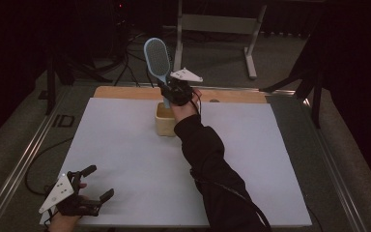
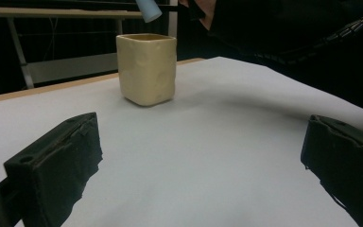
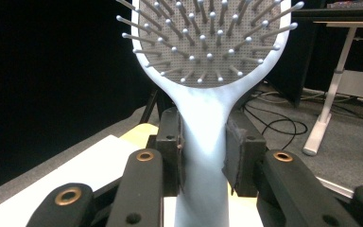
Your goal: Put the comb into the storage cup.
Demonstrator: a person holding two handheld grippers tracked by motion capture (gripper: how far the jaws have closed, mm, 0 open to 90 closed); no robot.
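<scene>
A pale blue hairbrush (image 1: 156, 60) stands upright, bristle head at the top, with my right gripper (image 1: 174, 92) shut on its handle. In the right gripper view the pads (image 3: 236, 146) press both sides of the hairbrush (image 3: 203, 142) handle. The handle's lower end hangs just over the mouth of a cream square cup (image 1: 165, 120) at the middle back of the white mat. My left gripper (image 1: 94, 183) rests open at the mat's near left corner, nothing between its jaws. Its view faces the cup (image 2: 146, 68), with the hairbrush handle tip (image 2: 147, 9) above it.
The white mat (image 1: 125, 159) covers most of a wooden table (image 1: 125, 93). A dark sleeve (image 1: 212, 164) crosses the mat's middle from the near edge. A grey metal stand (image 1: 217, 24) and cables lie on the floor beyond the table.
</scene>
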